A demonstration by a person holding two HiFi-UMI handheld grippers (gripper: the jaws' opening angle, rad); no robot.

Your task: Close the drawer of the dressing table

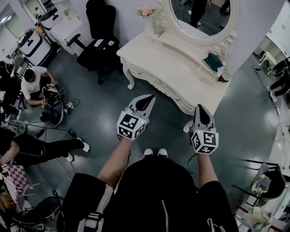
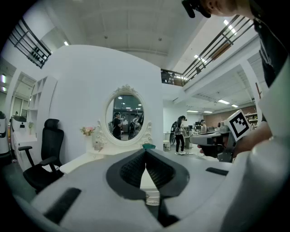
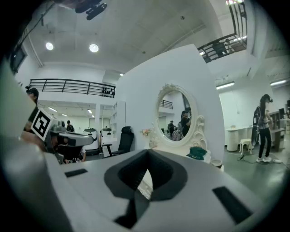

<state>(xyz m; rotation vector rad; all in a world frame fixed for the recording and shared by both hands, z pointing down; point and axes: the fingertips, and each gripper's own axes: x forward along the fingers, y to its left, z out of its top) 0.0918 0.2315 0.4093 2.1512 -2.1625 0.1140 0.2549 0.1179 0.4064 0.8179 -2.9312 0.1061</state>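
Observation:
The white dressing table [image 1: 181, 68] with its oval mirror [image 1: 204, 13] stands ahead of me, against the wall. Small knobs dot its curved front [image 1: 158, 82], and the drawer fronts look flush with that front. My left gripper [image 1: 147, 99] hovers over the floor just short of the table's front, jaws together and empty. My right gripper [image 1: 201, 108] hangs beside the table's near right corner, also shut on nothing. In the left gripper view the jaws [image 2: 146, 155] meet in front of the table [image 2: 86, 161]. In the right gripper view the jaws [image 3: 147, 156] are closed too.
On the tabletop sit a green item [image 1: 212, 61], a small bowl [image 1: 224, 78] and pink flowers [image 1: 146, 10]. A black office chair [image 1: 100, 43] stands left of the table. People sit on the floor at the left [image 1: 34, 81], among cables and equipment. White furniture [image 1: 283, 136] lines the right edge.

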